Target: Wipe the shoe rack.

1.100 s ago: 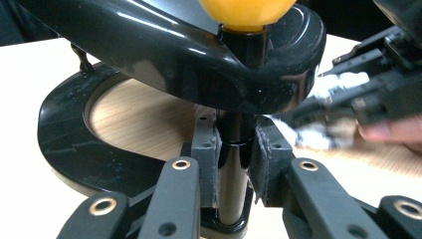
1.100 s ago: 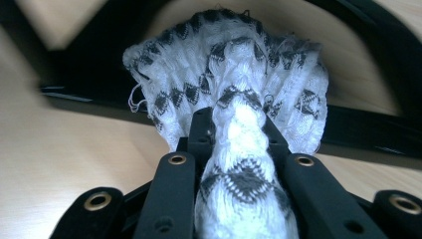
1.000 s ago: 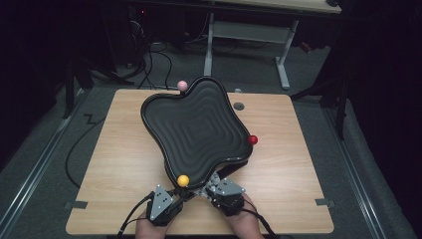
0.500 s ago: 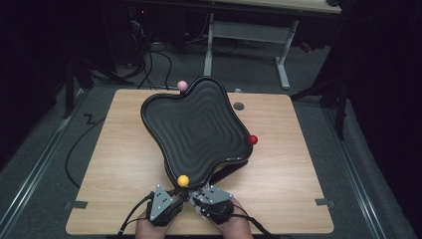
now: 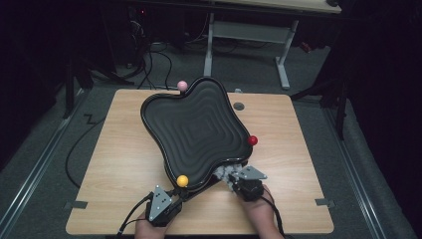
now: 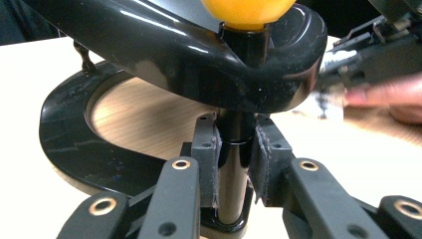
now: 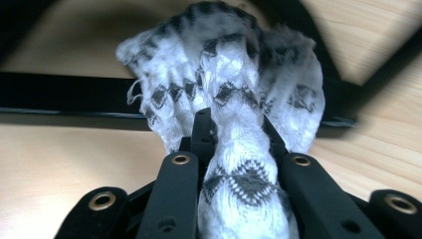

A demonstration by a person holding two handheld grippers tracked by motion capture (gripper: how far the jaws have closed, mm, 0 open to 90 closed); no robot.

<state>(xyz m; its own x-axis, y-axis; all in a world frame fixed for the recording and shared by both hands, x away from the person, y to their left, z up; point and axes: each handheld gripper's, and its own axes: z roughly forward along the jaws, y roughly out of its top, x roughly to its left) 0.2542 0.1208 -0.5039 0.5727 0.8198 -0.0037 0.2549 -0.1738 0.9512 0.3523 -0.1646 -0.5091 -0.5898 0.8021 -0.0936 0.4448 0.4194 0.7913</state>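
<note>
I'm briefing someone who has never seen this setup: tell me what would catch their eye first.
A large wavy black tray on legs dominates the middle of the wooden table, with coloured balls at its corners: pink at the far side, red at the right, yellow nearest the person. The left gripper is clamped on the black post under the yellow ball. The right gripper pinches a bunched white patterned cloth against the tray's near edge.

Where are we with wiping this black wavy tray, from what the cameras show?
Setup looks done: the left gripper is shut on the black post under the yellow ball, steadying the black wavy tray. The right gripper holds a bunched white-and-grey patterned cloth at the tray's near edge. Wiping seems barely begun; whether any surface is already wiped cannot be judged.
</note>
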